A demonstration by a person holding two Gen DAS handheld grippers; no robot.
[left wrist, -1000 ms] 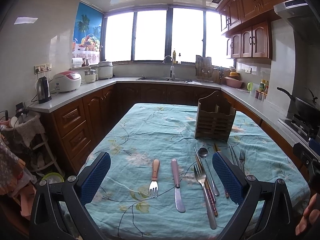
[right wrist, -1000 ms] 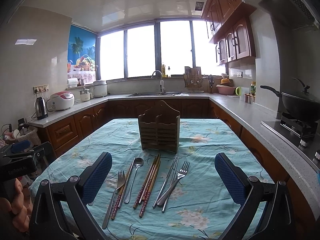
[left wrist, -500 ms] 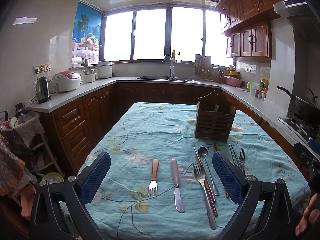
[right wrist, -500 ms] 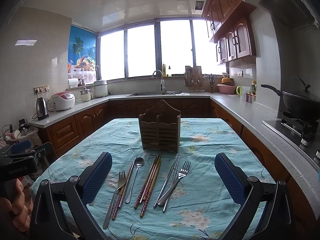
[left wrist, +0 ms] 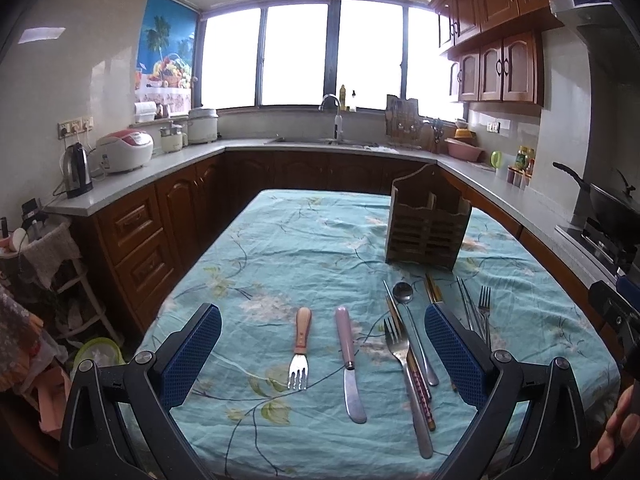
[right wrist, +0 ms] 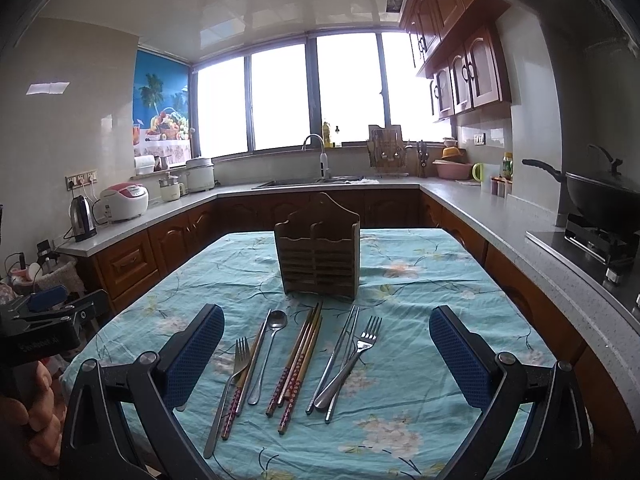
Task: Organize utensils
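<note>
A wooden utensil holder (right wrist: pixel 318 256) stands upright on the table with the teal floral cloth (right wrist: pixel 420 280); it also shows in the left wrist view (left wrist: pixel 426 226). In front of it lie a steel fork (right wrist: pixel 228 380), a spoon (right wrist: pixel 270 354), wooden chopsticks (right wrist: pixel 300 364), metal chopsticks (right wrist: pixel 338 354) and a second steel fork (right wrist: pixel 354 356). A wooden-handled fork (left wrist: pixel 301 346) and a pink-handled knife (left wrist: pixel 349 362) lie further left. My left gripper (left wrist: pixel 322 356) is open above these two. My right gripper (right wrist: pixel 326 356) is open above the utensil row. Both are empty.
Kitchen counters (right wrist: pixel 492 216) wrap around the table on three sides. A wok on a stove (right wrist: pixel 600 200) stands at the right, a kettle (right wrist: pixel 82 218) and rice cooker (right wrist: pixel 124 202) at the left. A cluttered rack (left wrist: pixel 44 256) stands left of the table.
</note>
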